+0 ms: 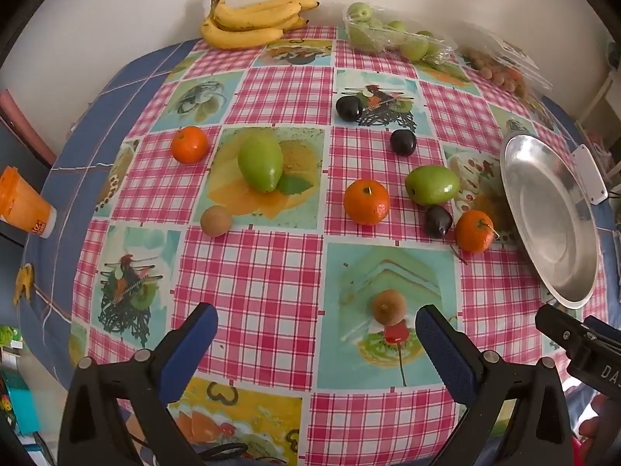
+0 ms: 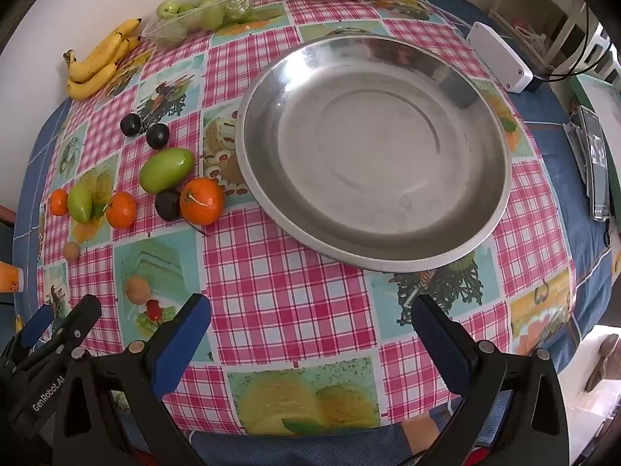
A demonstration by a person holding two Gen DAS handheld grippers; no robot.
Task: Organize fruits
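- Nearest to us, both tools hang over the table's near edge with nothing between their jaws: our left gripper point(image 1: 316, 330) is spread wide, and so is our right gripper point(image 2: 310, 320).
- We judge the sorting has not begun, since the steel plate point(image 2: 481, 209) holds no fruit.
- Going left to right in the left wrist view: a small orange point(image 1: 189, 144), a long green fruit point(image 1: 261, 162), a small brown fruit point(image 1: 215, 221), a second brown fruit point(image 1: 389, 306) just ahead of our left tool, a larger orange point(image 1: 366, 202), three dark plums, a rounder green fruit point(image 1: 431, 185), and an orange point(image 1: 474, 231) beside the plate.
- Our next move probably calls for closing on the near brown fruit; it is round, so we should centre it well or it may roll.
- Bananas point(image 1: 252, 23) and bagged green fruit point(image 1: 399, 37) lie at the far edge by a pale wall.
- A checked pink oilcloth point(image 1: 252, 272) covers a blue cloth; a white box point(image 2: 498, 56) and a phone sit on the right.
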